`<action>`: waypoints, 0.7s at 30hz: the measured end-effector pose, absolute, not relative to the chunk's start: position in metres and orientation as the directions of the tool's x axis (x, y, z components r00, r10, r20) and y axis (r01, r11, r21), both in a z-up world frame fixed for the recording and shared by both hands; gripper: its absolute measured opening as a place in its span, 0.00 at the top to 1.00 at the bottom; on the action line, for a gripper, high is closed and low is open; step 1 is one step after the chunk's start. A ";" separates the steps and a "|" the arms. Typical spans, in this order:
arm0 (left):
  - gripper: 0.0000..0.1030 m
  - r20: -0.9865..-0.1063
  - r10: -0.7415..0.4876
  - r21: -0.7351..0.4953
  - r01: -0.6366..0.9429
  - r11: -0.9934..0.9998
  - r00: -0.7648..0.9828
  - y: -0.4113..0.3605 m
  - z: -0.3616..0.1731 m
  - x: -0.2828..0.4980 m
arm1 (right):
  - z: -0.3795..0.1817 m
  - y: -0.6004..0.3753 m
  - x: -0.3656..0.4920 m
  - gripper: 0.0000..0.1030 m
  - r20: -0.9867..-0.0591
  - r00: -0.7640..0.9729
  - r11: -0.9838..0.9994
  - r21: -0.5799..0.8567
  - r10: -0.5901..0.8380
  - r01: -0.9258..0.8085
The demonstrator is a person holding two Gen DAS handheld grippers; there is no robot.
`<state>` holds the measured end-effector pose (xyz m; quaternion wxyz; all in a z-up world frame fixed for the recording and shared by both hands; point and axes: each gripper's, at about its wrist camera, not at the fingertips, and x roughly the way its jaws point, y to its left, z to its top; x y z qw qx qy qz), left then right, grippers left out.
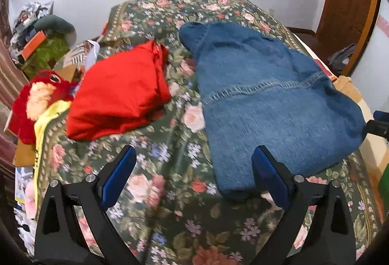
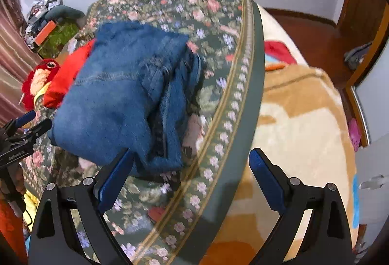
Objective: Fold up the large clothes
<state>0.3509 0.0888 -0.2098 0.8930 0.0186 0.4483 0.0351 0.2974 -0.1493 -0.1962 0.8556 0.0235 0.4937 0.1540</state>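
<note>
Nearest in the left wrist view, the left gripper (image 1: 194, 172) hangs over the floral bedspread (image 1: 170, 204) with its jaws spread wide and nothing between them. The right gripper (image 2: 190, 176) is likewise released and empty, poised above the bedspread's bordered edge, where a tan blanket (image 2: 304, 124) shows beyond.

Just ahead of both lies the denim garment (image 1: 267, 99), already doubled over on the bed; its near folded end sits just beside the left gripper's right finger, and from the right wrist its stacked layers show along the right side. To its left, apart from it, rests a folded red garment (image 1: 119, 92), with a red plush toy (image 1: 36, 99) at the bed's left margin.

The denim looks ready for another fold. To do it well, each gripper should probably bite all layers at a near corner, lift together, and carry the end evenly toward the far end so the thick cloth does not slide or skew.
</note>
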 end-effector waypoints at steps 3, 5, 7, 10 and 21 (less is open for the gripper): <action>0.05 -0.786 0.078 0.057 -0.055 0.997 0.614 0.095 -0.202 0.358 | -0.190 -0.142 0.306 0.08 -0.821 0.482 0.944 0.200 0.308 -0.262; 0.05 -0.777 0.065 0.038 -0.056 0.998 0.626 0.098 -0.197 0.365 | -0.189 -0.134 0.314 0.08 -0.812 0.485 0.938 0.210 0.325 -0.277; 0.05 -0.777 0.041 0.010 -0.054 0.999 0.628 0.101 -0.196 0.375 | -0.193 -0.129 0.321 0.08 -0.807 0.479 0.929 0.224 0.346 -0.294; 0.05 -0.797 -0.046 -0.082 -0.032 0.996 0.602 0.108 -0.205 0.396 | -0.202 -0.123 0.336 0.08 -0.810 0.457 0.921 0.250 0.368 -0.298; 0.05 -0.819 -0.398 -0.452 -0.037 0.891 0.412 0.131 -0.271 0.466 | -0.262 -0.139 0.404 0.08 -0.827 0.246 0.861 0.465 0.505 -0.206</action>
